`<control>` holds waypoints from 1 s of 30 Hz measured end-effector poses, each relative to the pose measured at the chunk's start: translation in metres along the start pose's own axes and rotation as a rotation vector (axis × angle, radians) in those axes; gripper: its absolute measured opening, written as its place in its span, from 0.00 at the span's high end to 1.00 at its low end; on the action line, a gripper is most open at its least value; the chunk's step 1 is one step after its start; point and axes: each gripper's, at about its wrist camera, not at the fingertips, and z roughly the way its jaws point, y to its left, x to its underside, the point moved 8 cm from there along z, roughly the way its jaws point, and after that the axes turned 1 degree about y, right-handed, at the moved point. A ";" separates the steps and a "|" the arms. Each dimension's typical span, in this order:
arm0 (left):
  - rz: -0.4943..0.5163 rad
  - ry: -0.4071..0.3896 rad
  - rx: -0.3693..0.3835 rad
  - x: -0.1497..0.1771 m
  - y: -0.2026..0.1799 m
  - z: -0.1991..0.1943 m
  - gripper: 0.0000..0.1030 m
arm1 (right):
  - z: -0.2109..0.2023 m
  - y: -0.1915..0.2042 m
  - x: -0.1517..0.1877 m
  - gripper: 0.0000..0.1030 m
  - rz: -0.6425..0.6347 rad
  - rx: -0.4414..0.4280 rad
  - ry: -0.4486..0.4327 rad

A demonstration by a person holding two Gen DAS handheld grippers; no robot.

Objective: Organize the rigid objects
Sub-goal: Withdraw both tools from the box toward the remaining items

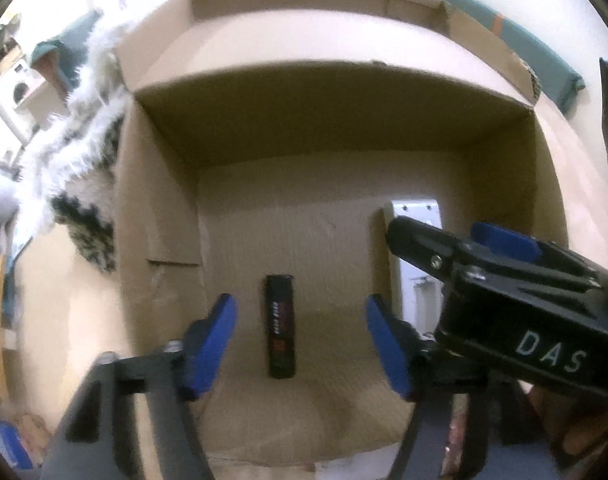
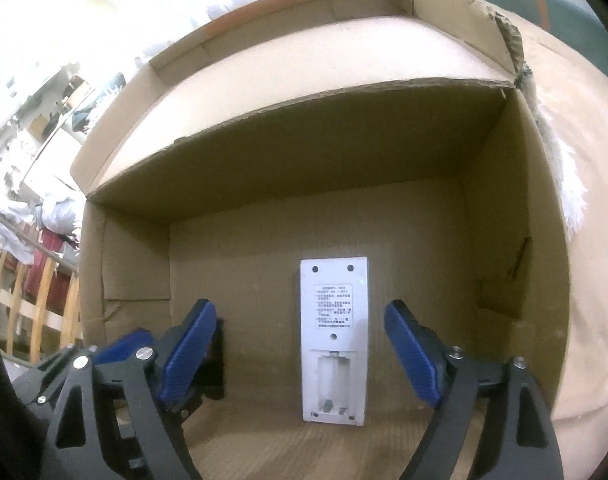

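Observation:
An open cardboard box [image 1: 159, 208] [image 2: 512, 240] fills both views. A black cylindrical battery-like object [image 1: 280, 326] lies on the box floor; in the right wrist view only its edge [image 2: 219, 356] shows behind my left finger pad. A white remote, back up with its battery bay uncovered [image 2: 334, 340], lies to its right; it also shows in the left wrist view [image 1: 418, 256], partly hidden. My left gripper [image 1: 301, 346] is open and empty, straddling the black object from above. My right gripper [image 2: 299, 354] is open and empty over the remote, and appears in the left wrist view [image 1: 444, 240].
The box flaps are folded outward. A white and dark furry rug [image 1: 83, 152] lies left of the box on a pale surface. A teal cushion [image 1: 536, 52] lies at the far right. Wooden railings [image 2: 31, 308] stand at the left.

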 end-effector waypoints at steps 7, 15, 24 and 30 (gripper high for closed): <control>-0.043 -0.007 0.015 -0.006 0.016 -0.003 0.35 | -0.002 0.011 -0.001 0.10 -0.035 -0.003 -0.016; -0.046 -0.050 0.011 -0.008 0.047 -0.030 0.35 | -0.030 0.014 -0.002 0.10 -0.012 -0.027 -0.068; -0.063 -0.118 0.017 0.000 0.034 -0.083 0.35 | -0.073 0.022 0.017 0.10 -0.009 -0.049 -0.108; -0.096 -0.113 0.025 0.031 0.040 -0.103 0.35 | -0.095 0.013 0.050 0.10 -0.011 -0.040 -0.105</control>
